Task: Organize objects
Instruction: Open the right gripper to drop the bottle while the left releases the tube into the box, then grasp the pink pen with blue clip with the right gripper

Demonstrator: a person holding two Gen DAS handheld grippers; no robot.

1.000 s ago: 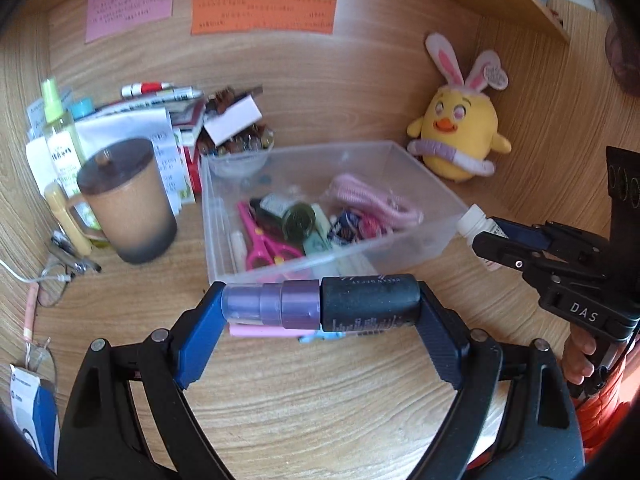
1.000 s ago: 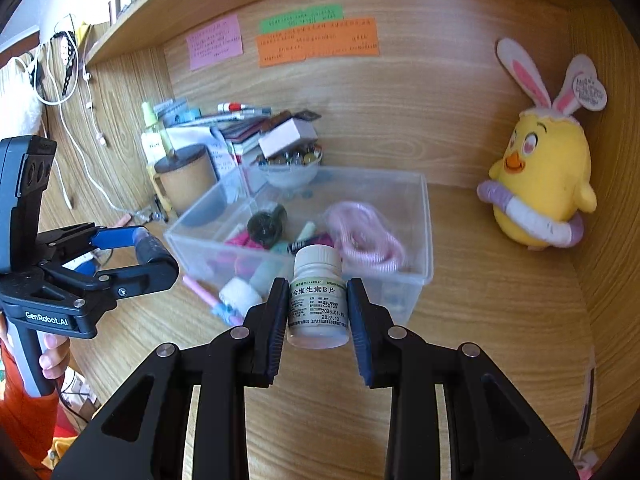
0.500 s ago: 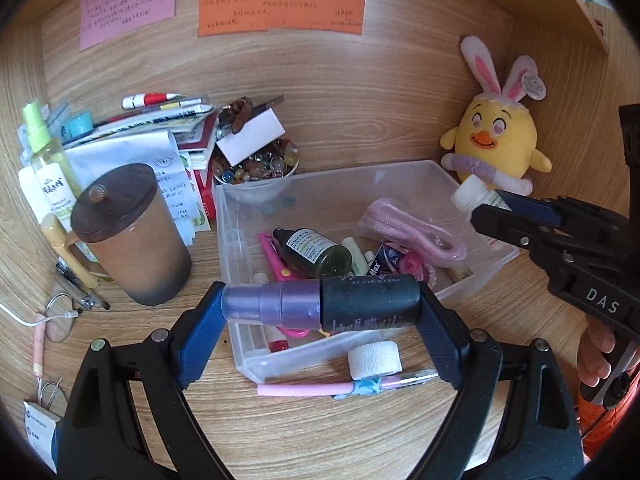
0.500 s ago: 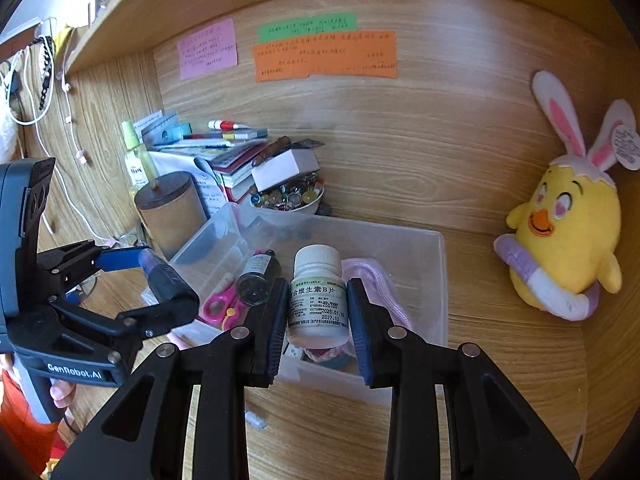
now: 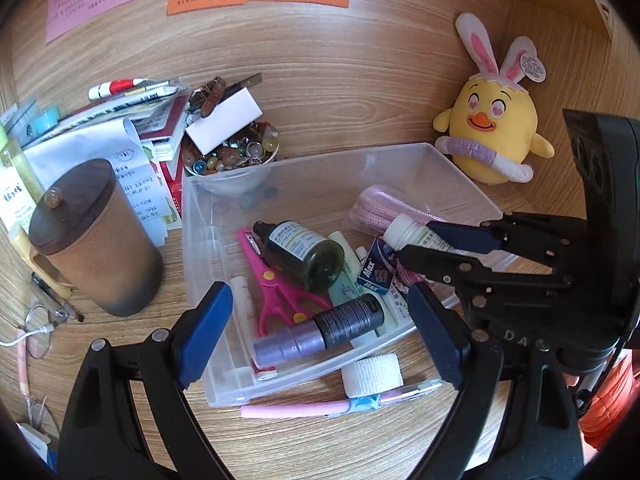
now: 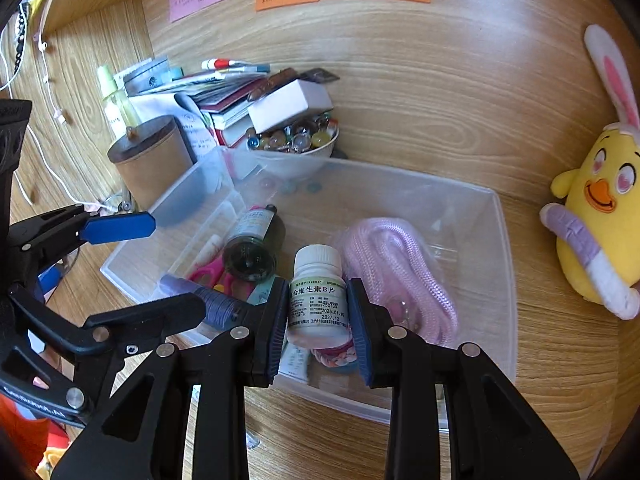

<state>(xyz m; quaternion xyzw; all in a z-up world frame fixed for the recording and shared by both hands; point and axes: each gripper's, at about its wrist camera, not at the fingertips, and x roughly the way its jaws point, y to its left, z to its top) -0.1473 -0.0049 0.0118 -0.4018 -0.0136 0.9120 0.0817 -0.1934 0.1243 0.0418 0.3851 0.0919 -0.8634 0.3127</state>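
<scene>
A clear plastic bin (image 5: 312,156) stands on the wooden desk. A purple and black spray bottle (image 5: 320,332) lies tilted inside it at the near wall, free of both blue pads. My left gripper (image 5: 318,288) hangs open above it. My right gripper (image 6: 317,292) is shut on a white pill bottle (image 6: 318,300), held upright over the bin's near right part, beside a pink cord (image 6: 396,264). In the left wrist view the right gripper (image 5: 412,238) and the pill bottle (image 5: 404,230) come in from the right. The left gripper (image 6: 160,264) shows at the left of the right wrist view.
Also in the bin are a dark glass bottle (image 5: 304,252) and pink scissors (image 5: 276,288). A white tape roll (image 5: 372,374) and a pink pen (image 5: 300,412) lie before it. A brown lidded cup (image 5: 92,240), a bowl of beads (image 5: 232,156) and a yellow plush chick (image 5: 492,136) stand around it.
The spray bottle has left the left gripper's pads and now lies in the bin. Both grippers moved forward over the bin, the right one still carrying the pill bottle.
</scene>
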